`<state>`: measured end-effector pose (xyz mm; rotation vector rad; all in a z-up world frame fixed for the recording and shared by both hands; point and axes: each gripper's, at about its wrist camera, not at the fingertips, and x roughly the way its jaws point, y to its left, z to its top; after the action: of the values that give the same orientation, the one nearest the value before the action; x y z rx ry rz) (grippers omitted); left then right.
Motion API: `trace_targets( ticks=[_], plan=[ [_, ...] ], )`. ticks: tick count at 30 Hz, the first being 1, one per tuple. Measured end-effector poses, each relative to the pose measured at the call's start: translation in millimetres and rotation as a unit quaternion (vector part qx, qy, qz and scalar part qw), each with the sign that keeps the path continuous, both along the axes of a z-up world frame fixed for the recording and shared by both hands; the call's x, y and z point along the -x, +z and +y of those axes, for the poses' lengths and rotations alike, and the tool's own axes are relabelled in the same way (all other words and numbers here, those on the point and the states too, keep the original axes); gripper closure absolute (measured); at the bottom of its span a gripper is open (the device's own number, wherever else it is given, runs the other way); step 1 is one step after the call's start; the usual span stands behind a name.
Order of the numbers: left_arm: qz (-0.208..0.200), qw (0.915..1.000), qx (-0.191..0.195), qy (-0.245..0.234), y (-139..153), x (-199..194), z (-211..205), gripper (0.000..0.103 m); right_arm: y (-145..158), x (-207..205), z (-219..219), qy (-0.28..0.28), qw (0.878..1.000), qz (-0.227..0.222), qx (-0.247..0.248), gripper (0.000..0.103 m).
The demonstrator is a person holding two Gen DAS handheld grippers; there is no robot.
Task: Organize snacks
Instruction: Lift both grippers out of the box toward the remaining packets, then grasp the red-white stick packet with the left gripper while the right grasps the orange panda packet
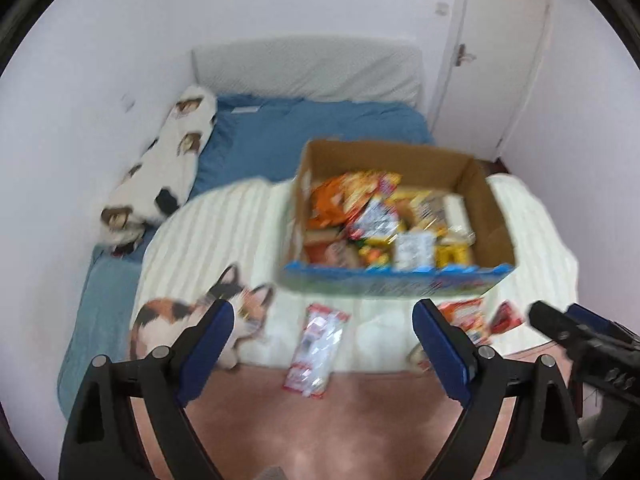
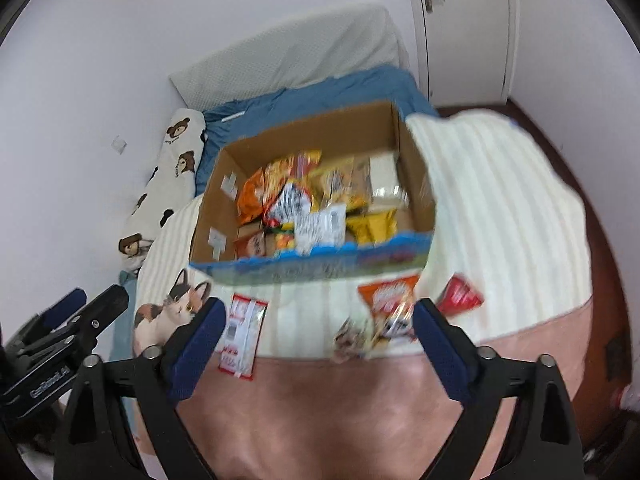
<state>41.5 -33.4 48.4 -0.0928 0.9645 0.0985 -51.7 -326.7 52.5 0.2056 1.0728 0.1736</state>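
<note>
Snacks [image 1: 384, 216] are being kept heaped in an open cardboard box [image 1: 492, 208] that is sitting on a cream striped blanket [image 1: 224, 232] on a bed. More packets are being left loose on the blanket in front of the box: a red-and-white packet [image 1: 316, 350] lying lengthwise at the blanket's near edge, an orange packet [image 2: 386, 294] just beside a small red packet [image 2: 458, 296], and a clear wrapper [image 2: 360, 336] partly blurred. The left gripper [image 1: 324, 336] is being held above the red-and-white packet with its jaws spread wide and nothing between them. The right gripper [image 2: 316, 332] is being held likewise, jaws spread, nothing pinched. A calico cat print [image 1: 188, 316] is being shown at the blanket's left corner.
</note>
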Motion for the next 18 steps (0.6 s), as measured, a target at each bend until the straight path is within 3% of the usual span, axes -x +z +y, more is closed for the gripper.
trace_targets(
  ticks=[4, 10, 15, 18],
  plan=[
    [0.052, 0.9979, 0.002, 0.038, -43, 2, 35, 0.011, -43, 4, -3, -0.021, 0.998, 0.051, -0.038, 0.005],
    [0.122, 0.9892, -0.015, 0.079, -115, 4, 72, 0.011, -116, -3, -28, -0.087, 0.988, 0.118, -0.054, 0.005],
    [0.164, 0.9837, -0.012, 0.074, -163, -5, 74, 0.011, -172, -15, -49, -0.142, 0.973, 0.162, -0.084, 0.005],
    [0.178, 0.9817, -0.002, 0.068, -180, -13, 71, 0.011, -187, -23, -56, -0.171, 0.969, 0.160, -0.080, 0.006]
  ],
)
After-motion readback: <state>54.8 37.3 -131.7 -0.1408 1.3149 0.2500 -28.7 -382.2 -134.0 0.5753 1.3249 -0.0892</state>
